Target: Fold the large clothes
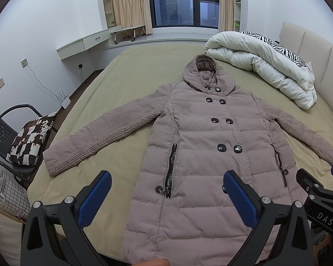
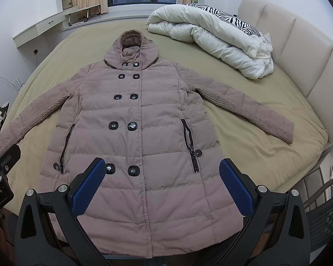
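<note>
My left gripper (image 1: 167, 186) and right gripper (image 2: 162, 173): both spread wide, holding nothing. Hooded puffer coat (image 2: 142, 133) lies flat, buttoned, sleeves out, on the bed (image 2: 244, 137) ahead of both. Rolled duvet (image 2: 213, 42) far right; cushioned chair (image 1: 15, 133) left.

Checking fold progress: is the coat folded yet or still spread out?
Spread out. The coat lies flat, front up, on the bed, both sleeves stretched sideways and the hood extended above.

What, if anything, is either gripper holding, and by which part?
Nothing is held. The left gripper and the right gripper are both open above the coat, which lies spread flat on the bed.
</note>
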The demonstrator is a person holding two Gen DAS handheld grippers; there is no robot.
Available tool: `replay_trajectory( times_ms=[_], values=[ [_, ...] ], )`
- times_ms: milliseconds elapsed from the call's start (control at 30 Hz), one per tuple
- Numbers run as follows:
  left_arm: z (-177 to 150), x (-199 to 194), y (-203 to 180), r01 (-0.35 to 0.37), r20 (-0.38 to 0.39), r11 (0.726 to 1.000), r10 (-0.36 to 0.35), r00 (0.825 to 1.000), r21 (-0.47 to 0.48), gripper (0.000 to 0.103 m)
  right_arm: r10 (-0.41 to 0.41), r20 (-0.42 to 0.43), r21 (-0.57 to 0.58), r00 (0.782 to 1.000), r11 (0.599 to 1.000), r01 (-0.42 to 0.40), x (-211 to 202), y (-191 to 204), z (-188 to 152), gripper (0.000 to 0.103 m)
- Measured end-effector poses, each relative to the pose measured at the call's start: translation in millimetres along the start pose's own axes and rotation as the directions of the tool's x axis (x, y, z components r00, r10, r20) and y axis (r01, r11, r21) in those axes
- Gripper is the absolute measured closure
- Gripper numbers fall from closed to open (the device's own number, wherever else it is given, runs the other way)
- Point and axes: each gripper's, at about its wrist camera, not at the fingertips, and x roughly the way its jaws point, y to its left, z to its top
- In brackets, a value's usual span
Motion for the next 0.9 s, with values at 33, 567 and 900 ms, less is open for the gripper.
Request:
replay_trajectory(
  times_ms=[33, 567, 900],
  values=[
    [0, 1, 0, 0.0, 0.0, 1.0, 0.0, 1.0, 0.0, 0.0, 0.001, 0.0, 0.0, 1.0, 1.0, -0.001, 0, 0, 0, 0.0],
    [0, 4, 1, -0.006, 0.0, 1.0, 0.006, 1.0, 0.003, 0.0, 0.003, -0.003, 0.002, 1.0, 1.0, -0.003, 5, -2, 3, 0.0],
    [-2, 15, 13, -0.028, 0.014, 1.0, 0.028, 0.999, -0.005, 0.0, 0.013, -0.015, 0.021, 1.0, 1.0, -0.013, 20, -9, 6, 0.0]
  ],
)
